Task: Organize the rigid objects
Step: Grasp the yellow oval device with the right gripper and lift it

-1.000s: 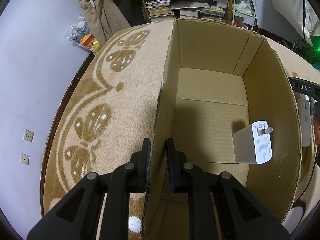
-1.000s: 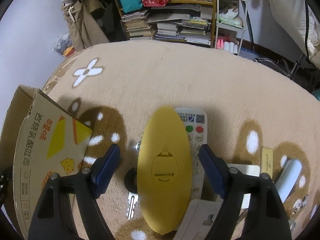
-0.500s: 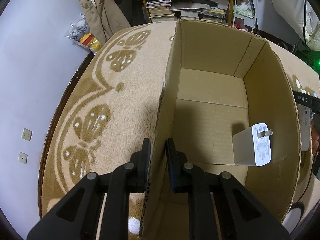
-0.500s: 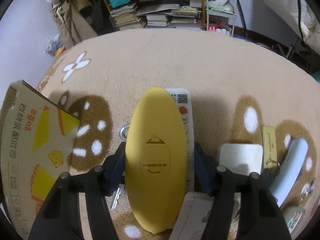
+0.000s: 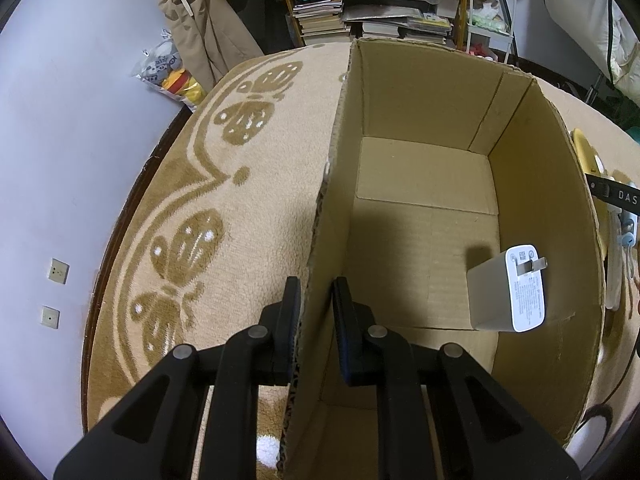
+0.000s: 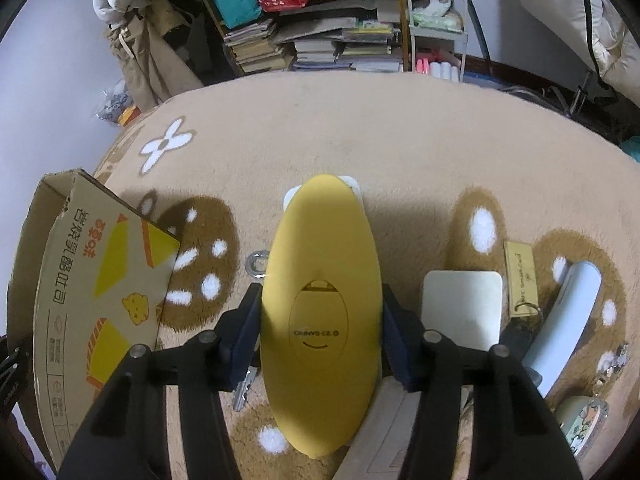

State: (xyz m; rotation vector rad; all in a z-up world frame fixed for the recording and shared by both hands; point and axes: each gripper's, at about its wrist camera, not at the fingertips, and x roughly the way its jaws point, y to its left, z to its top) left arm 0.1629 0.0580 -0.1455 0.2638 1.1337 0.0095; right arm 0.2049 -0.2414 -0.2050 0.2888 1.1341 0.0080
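My left gripper (image 5: 316, 308) is shut on the left wall of an open cardboard box (image 5: 424, 184), one finger outside and one inside. A white charger plug (image 5: 508, 290) lies inside the box against its right wall. My right gripper (image 6: 320, 312) is shut on a yellow oval case (image 6: 320, 300) and holds it over the rug. The white remote control (image 6: 348, 182) beneath it is almost fully hidden. The box's printed outer side (image 6: 96, 288) shows at the left of the right wrist view.
On the rug to the right lie a white square pad (image 6: 462, 306), a tan key tag (image 6: 522, 276), a pale blue tube (image 6: 568, 312) and a small tin (image 6: 580, 424). A key (image 6: 242, 390) and metal ring (image 6: 256, 262) lie left of the case. Bookshelves (image 6: 320, 40) stand behind.
My right gripper closed its fingers onto the yellow case and lifted it, so it now covers the remote. The left gripper stays clamped on the box wall.
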